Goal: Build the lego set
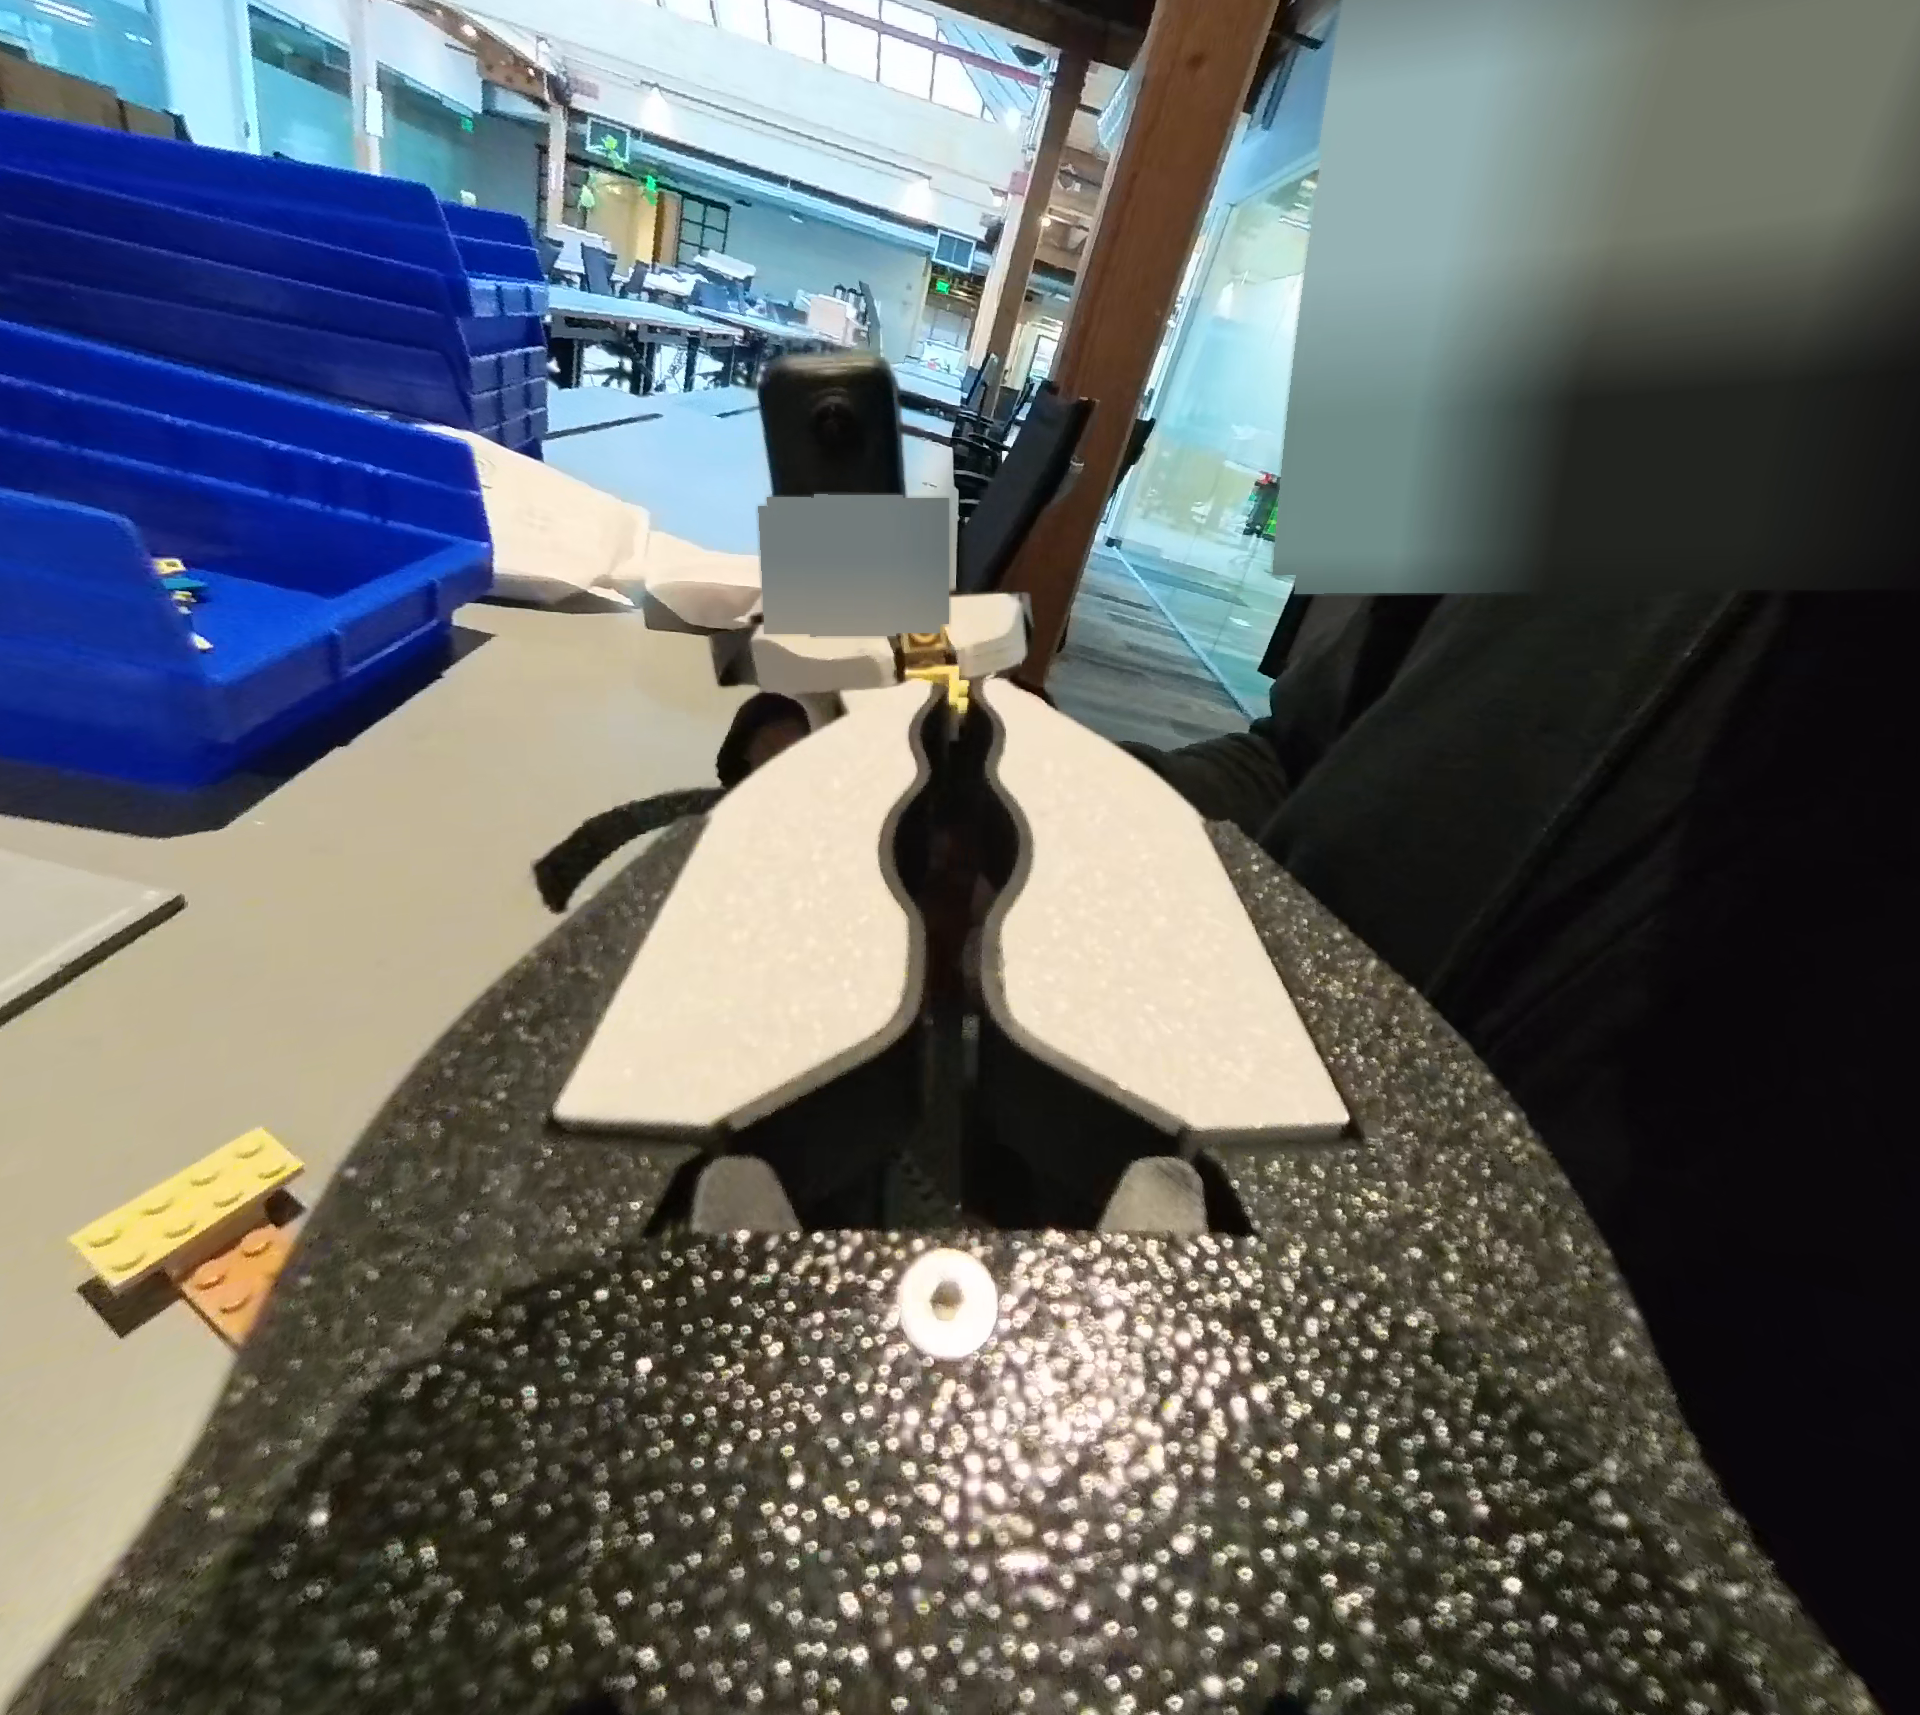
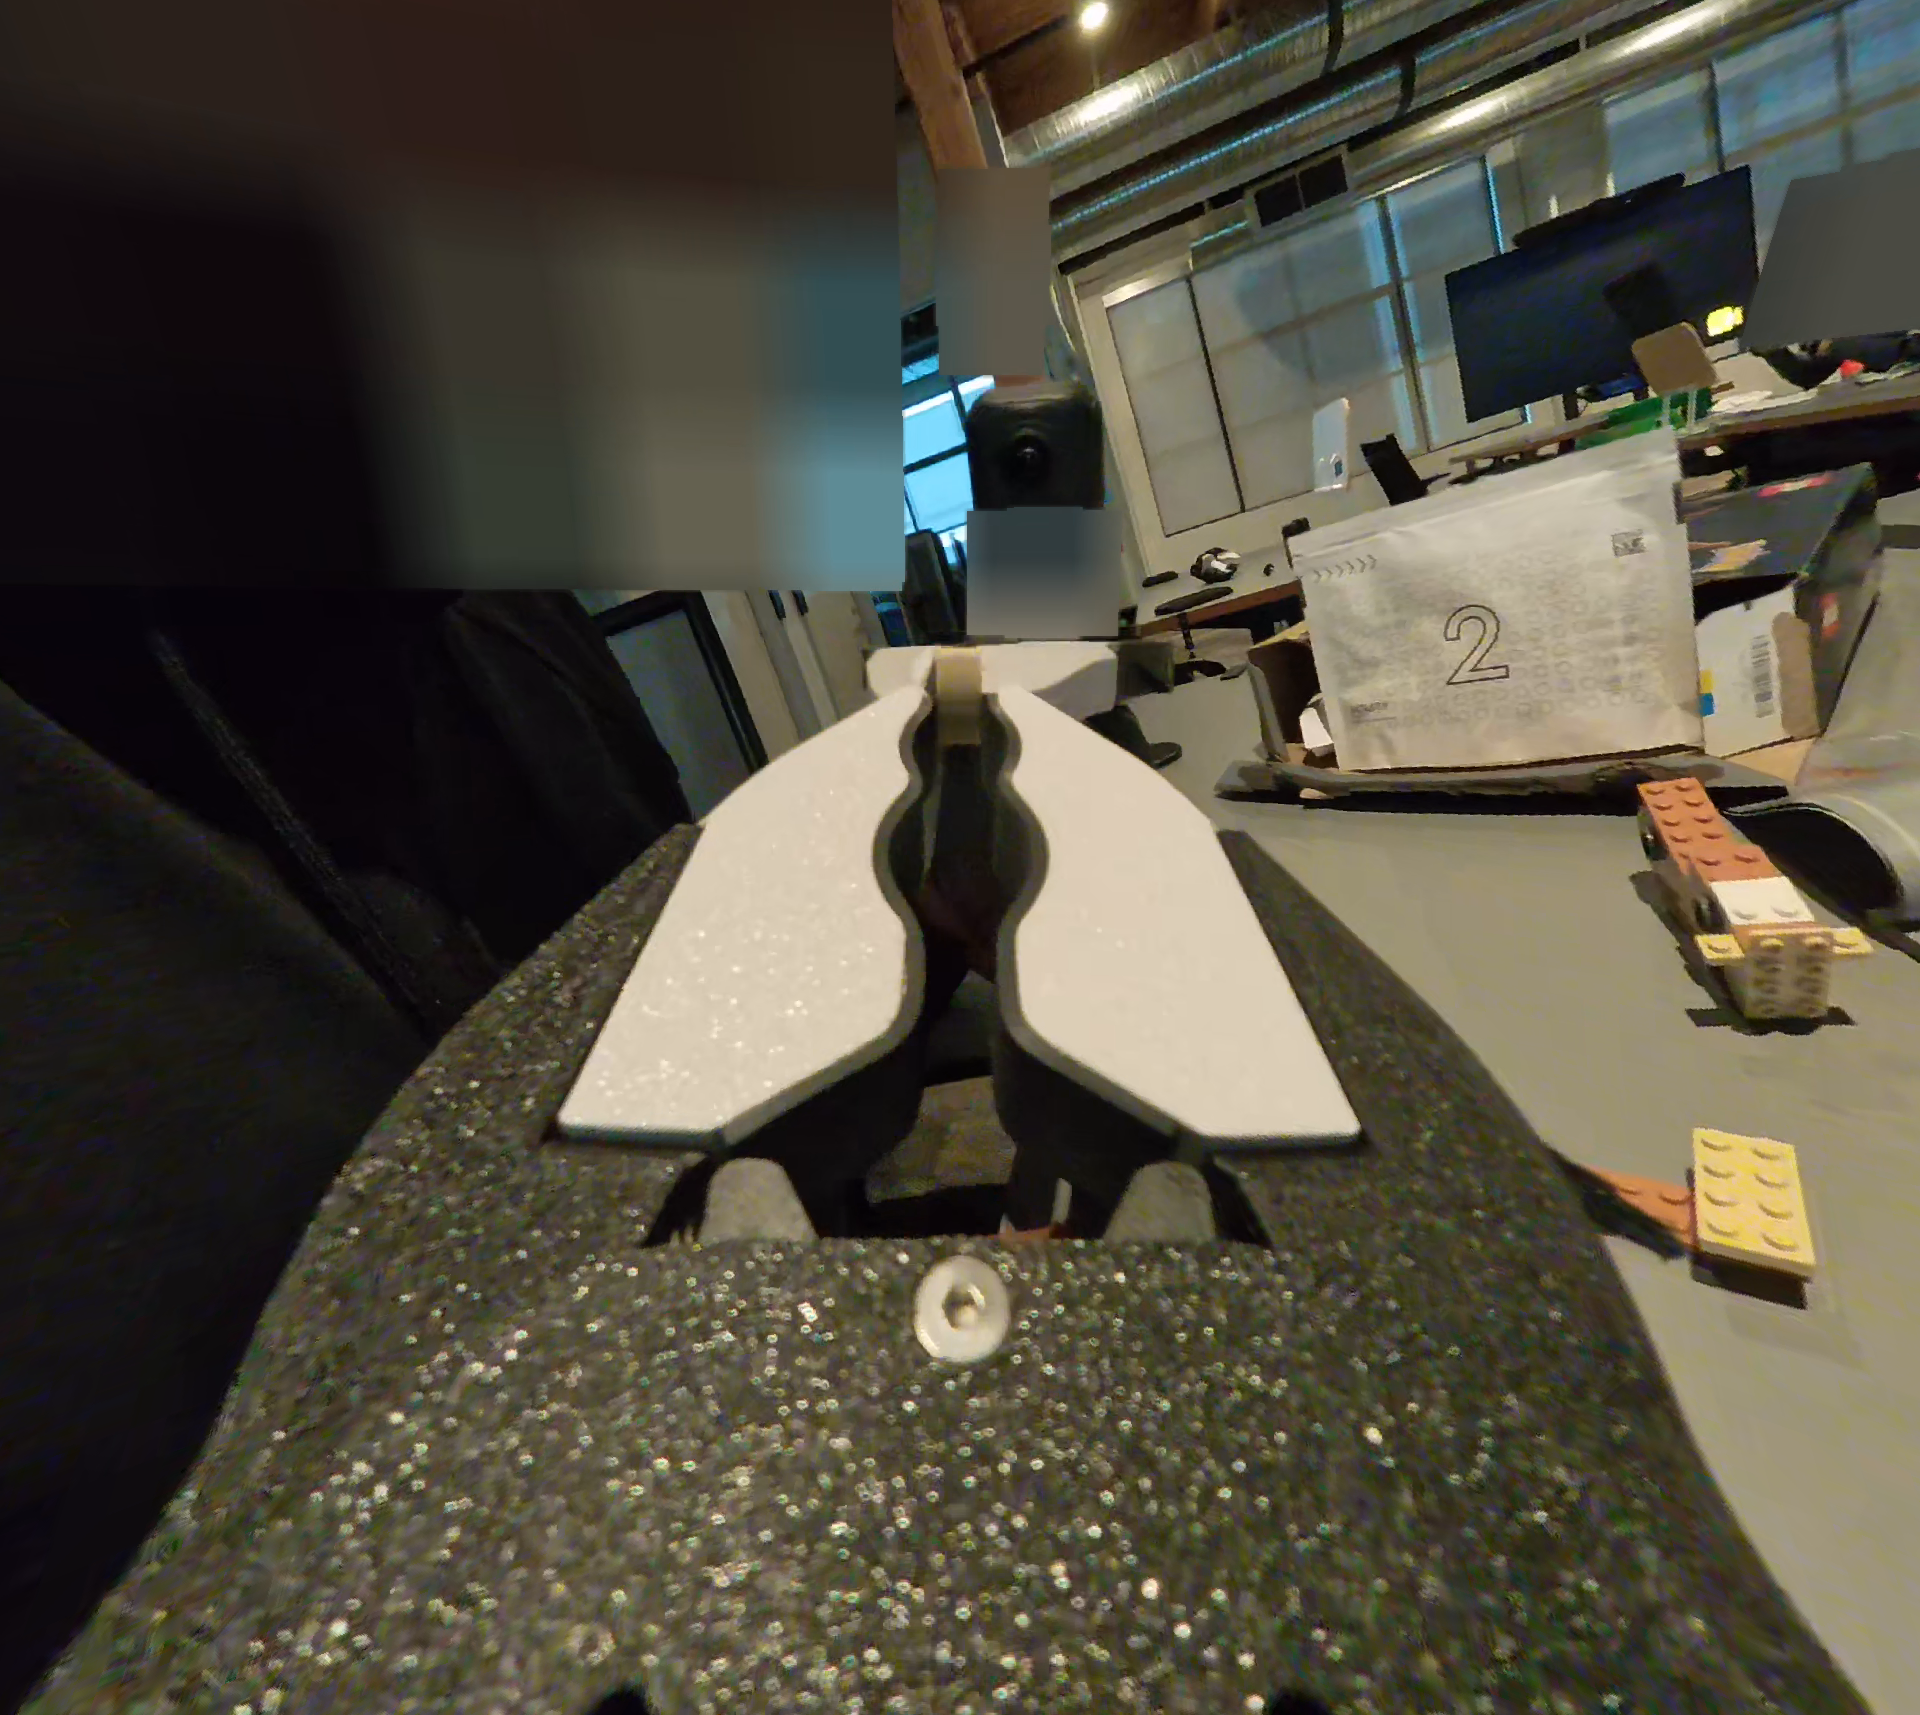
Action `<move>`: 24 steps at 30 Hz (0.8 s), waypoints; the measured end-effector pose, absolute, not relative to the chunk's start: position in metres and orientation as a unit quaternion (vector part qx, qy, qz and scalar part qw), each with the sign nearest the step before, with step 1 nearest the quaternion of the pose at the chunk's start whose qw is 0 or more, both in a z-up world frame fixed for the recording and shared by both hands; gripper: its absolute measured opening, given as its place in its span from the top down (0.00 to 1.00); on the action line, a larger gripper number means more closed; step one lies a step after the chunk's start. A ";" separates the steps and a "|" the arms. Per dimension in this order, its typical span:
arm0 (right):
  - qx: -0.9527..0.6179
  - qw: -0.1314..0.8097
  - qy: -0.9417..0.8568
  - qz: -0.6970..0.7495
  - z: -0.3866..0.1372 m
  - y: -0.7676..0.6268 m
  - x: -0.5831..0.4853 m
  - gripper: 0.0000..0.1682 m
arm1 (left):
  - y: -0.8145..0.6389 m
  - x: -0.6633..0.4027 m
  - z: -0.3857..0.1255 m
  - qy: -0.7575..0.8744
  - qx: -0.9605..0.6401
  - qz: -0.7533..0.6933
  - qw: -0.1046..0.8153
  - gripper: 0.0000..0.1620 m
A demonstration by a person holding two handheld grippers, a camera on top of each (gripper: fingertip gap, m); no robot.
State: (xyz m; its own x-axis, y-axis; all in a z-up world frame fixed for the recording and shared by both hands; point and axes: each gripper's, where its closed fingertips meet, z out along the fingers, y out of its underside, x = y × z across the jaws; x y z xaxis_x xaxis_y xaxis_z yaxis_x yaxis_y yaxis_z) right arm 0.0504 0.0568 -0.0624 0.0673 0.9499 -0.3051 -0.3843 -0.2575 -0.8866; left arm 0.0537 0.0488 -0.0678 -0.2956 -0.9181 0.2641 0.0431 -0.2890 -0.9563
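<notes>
Both grippers are raised above the grey table (image 1: 416, 813) and are facing each other, tip to tip. The left gripper (image 1: 958, 704) is pinching a small yellow piece (image 1: 954, 697) between its closed fingers. Just beyond it, the right gripper (image 1: 914, 652) is gripping a gold piece (image 1: 923, 653), and the two pieces are touching or almost touching; I cannot tell which.

In the right wrist view, the right gripper (image 2: 958, 699) is closing its fingers on a tan piece (image 2: 958, 697).

On the table, a yellow plate (image 2: 1754, 1198) is lying over a brown plate (image 2: 1642, 1192). Farther off, a brown and white model (image 2: 1730, 896) is standing near a white bag (image 2: 1496, 626). Blue bins (image 1: 208, 439) are standing at the table's far side, and one is holding small pieces (image 1: 182, 585).
</notes>
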 end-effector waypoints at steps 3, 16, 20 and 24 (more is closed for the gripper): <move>-0.498 0.539 -0.287 0.616 -0.063 0.058 0.049 0.96 | 0.050 0.053 -0.068 0.463 -0.468 -0.658 0.365 0.98; -0.524 0.542 -0.302 0.584 -0.067 0.060 0.048 0.96 | 0.052 0.053 -0.071 0.459 -0.481 -0.657 0.355 0.98; -0.530 0.539 -0.302 0.581 -0.069 0.059 0.049 0.96 | 0.052 0.053 -0.073 0.457 -0.487 -0.658 0.348 0.98; -0.534 0.540 -0.298 0.579 -0.071 0.060 0.050 0.96 | 0.053 0.055 -0.074 0.452 -0.495 -0.659 0.342 0.98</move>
